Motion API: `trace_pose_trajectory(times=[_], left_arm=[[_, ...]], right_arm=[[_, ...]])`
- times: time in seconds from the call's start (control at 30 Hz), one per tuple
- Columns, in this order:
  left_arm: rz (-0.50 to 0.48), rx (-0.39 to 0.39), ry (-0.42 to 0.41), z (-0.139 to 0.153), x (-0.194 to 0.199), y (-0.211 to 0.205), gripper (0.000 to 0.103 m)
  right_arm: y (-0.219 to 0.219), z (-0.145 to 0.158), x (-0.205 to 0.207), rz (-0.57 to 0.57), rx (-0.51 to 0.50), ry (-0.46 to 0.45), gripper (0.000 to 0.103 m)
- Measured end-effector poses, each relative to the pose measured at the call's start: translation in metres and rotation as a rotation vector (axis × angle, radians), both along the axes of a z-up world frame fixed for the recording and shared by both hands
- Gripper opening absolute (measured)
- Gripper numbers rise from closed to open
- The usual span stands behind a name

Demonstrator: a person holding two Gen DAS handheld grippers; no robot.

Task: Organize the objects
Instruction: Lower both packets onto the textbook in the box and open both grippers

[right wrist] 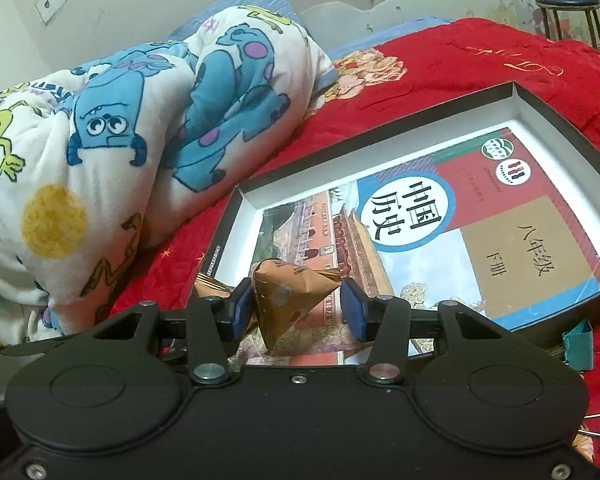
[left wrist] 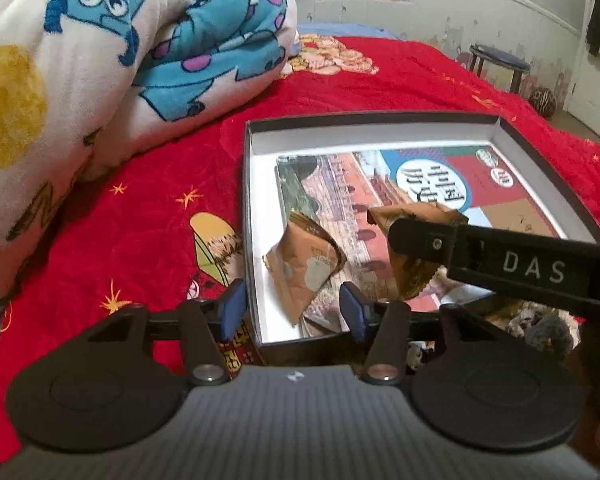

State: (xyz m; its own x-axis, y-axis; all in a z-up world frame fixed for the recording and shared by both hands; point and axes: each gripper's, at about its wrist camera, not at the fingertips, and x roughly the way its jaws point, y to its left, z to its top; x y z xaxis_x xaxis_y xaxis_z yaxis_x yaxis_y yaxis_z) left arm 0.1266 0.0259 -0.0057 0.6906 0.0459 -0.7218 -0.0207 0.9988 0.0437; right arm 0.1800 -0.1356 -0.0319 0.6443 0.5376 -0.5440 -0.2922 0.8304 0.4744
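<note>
— While the left claw (left wrist: 294, 312) stands spread over the box's (left wrist: 548, 152) near corner, gripping nothing, where's the packet?
— One brown triangular packet (left wrist: 302, 266) lies on the textbook (left wrist: 340, 184) inside the box. The right claw (right wrist: 296, 308) pinches a second packet (right wrist: 288, 296) above that same book.
— Anything crowding them?
— A monster-print quilt (left wrist: 100, 60) is bunched just beside the box on the red bedspread (left wrist: 140, 208).
— Any difference between views?
— Only the right view shows teal binder clips (right wrist: 580, 344) near the box's edge; the left alone shows a patterned ball (left wrist: 543, 101) beyond the stool (left wrist: 500, 62).
</note>
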Motion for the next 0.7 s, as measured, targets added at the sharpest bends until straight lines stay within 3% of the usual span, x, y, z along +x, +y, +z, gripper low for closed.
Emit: trace_pose_trajectory(times=[0.47,0.7], left_arm=[[-0.006,0.009,-0.008,0.0018,-0.0022,-0.0017,0.067],[-0.007,0.001,-0.009,0.0068,-0.0032,0.0022,0.067]], right_arm=[[-0.0023,0.0010,-0.0014,-0.002,0.010,0.007,0.046],[-0.0003,0.0030,-0.0023,0.013,0.011,0.003,0.054]])
